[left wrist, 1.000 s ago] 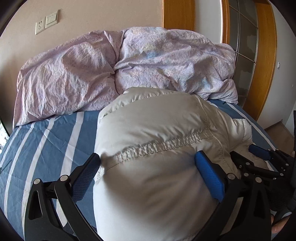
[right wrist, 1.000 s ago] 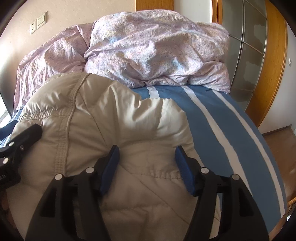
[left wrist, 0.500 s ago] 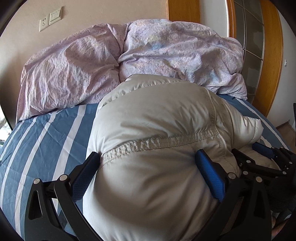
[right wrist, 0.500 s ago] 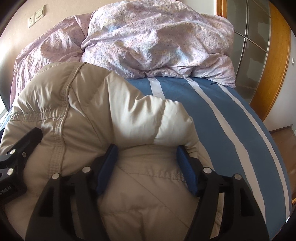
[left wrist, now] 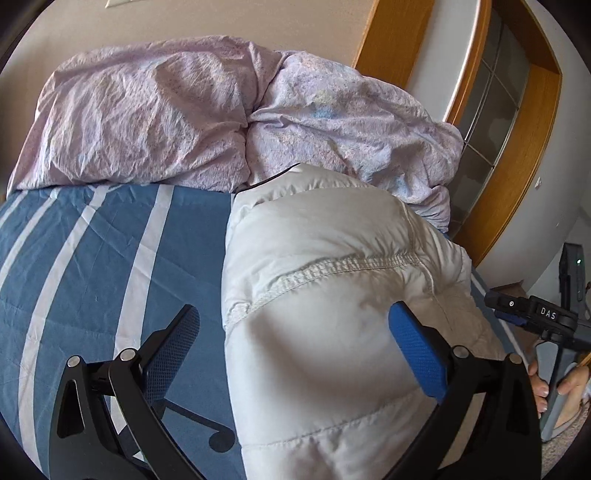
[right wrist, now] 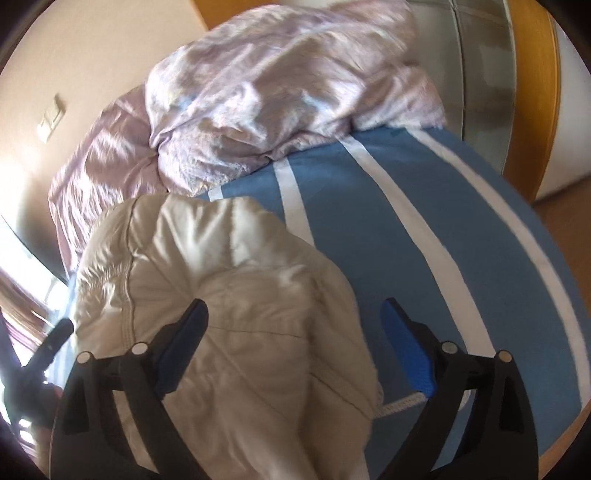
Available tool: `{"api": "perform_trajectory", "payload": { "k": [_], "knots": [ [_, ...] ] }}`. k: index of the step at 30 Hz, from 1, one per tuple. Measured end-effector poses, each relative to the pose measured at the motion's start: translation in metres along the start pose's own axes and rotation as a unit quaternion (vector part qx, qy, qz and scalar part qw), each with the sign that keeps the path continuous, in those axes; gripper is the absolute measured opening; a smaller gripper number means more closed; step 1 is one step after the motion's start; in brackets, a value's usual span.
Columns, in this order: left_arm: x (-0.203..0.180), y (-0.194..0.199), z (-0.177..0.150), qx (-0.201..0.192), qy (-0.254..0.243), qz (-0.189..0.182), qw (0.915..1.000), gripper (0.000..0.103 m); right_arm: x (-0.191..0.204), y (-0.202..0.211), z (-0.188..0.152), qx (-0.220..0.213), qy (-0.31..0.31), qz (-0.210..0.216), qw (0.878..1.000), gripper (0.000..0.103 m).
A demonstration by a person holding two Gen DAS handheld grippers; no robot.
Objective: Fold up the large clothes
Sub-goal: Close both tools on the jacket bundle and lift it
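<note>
Both grippers tilt downward over the jacket (left wrist: 332, 295), right gripper (right wrist: 295, 343) fingers opening.

Bedroom. Bed (left wrist: 92, 266) under blue sheet with white stripes; crumpled lilac duvet (left wrist: 207, 118) heaped at far end against beige wall (left wrist: 229, 22). White switch plate (right wrist: 51, 120) on that wall. Frosted glass panels in orange wood frame (left wrist: 517, 155) to right; wood floor (right wrist: 565, 221) below. Bright daylight from window (right wrist: 18, 266) at left

Black gripper (left wrist: 295, 339) frames — blue textured pads, silver screws, "DAS" marking.
</note>
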State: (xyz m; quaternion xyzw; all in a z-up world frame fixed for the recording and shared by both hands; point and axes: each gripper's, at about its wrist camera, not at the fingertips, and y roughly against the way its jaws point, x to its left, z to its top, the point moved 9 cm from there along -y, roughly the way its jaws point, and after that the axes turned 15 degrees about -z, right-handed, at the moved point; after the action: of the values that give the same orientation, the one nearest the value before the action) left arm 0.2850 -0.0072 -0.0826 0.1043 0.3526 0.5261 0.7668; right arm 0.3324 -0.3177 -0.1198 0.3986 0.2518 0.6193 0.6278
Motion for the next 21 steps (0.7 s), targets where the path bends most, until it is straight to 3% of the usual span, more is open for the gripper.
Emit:
{"api": "perform_trajectory", "payload": {
  "k": [4, 8, 15, 21],
  "knots": [
    [0.023, -0.002, -0.007, 0.028, 0.062, -0.041, 0.9968, 0.102, -0.008, -0.018, -0.009, 0.078, -0.026, 0.053, 0.995, 0.095],
    [0.032, -0.008, -0.018, 0.048, 0.116, -0.09, 0.988, 0.102, -0.002, -0.035, -0.02, 0.132, -0.035, 0.092, 0.986, 0.099],
    [0.027, -0.021, -0.031, 0.07, 0.139, -0.142, 0.9777, 0.102, 0.009, -0.054, -0.039, 0.205, -0.062, 0.168, 0.962, 0.101],
    [0.028, -0.032, -0.038, 0.085, 0.164, -0.181, 0.9658, 0.102, 0.036, -0.057, -0.046, 0.228, -0.039, 0.208, 0.95, 0.101]
  ]
}}
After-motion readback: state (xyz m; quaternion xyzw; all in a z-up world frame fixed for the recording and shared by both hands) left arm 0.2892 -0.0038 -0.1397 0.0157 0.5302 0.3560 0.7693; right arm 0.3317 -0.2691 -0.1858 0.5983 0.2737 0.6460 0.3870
